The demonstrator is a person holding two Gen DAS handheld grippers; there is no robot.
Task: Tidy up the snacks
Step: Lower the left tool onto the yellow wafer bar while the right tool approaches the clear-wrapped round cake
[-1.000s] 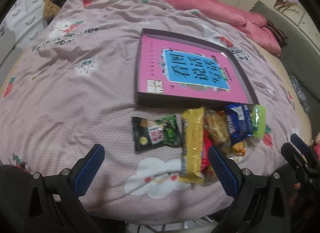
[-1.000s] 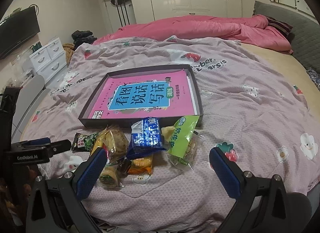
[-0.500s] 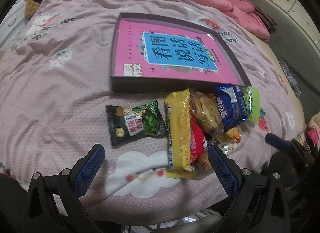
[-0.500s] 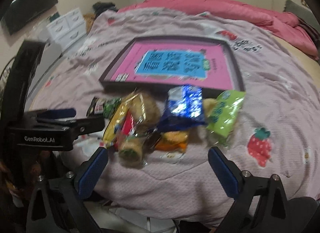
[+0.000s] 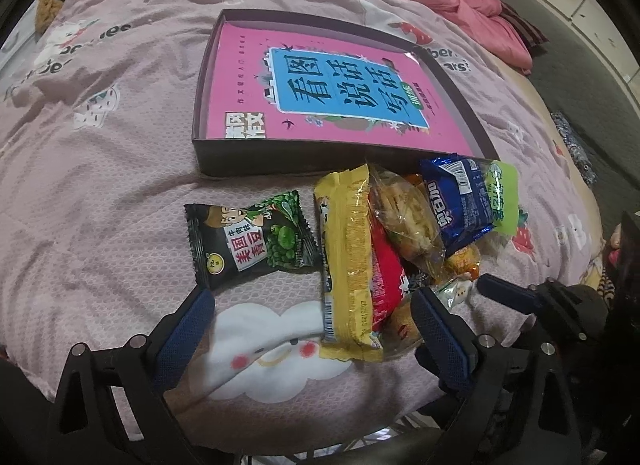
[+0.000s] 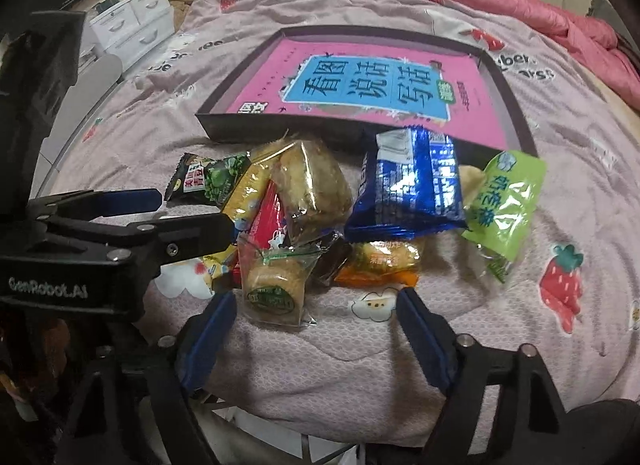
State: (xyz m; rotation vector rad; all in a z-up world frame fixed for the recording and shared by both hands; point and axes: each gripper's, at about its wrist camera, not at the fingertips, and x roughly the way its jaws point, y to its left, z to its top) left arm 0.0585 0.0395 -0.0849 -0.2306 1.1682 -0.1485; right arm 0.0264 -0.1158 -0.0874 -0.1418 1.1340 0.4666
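A pile of snack packets lies on the bed in front of a dark tray (image 5: 208,105) (image 6: 516,105) with a pink book in it. A black-green pea packet (image 5: 252,241) (image 6: 208,181) lies apart at the left. The pile holds a long yellow packet (image 5: 346,261), a clear pastry bag (image 6: 312,185), a blue packet (image 6: 412,185) (image 5: 460,201), a light green packet (image 6: 506,201), an orange packet (image 6: 380,263) and a round cake in clear wrap (image 6: 276,285). My left gripper (image 5: 312,317) is open just before the yellow packet. My right gripper (image 6: 316,317) is open around the round cake's near end.
The bed has a pink-mauve printed sheet (image 5: 100,145) and a bunched pink quilt (image 6: 520,13) at the far side. White drawers (image 6: 132,21) stand left of the bed. The bed's near edge lies just below both grippers.
Both grippers have moved forward and down toward the snack pile, which now looks much larger. Both stay open. The snacks have not moved.
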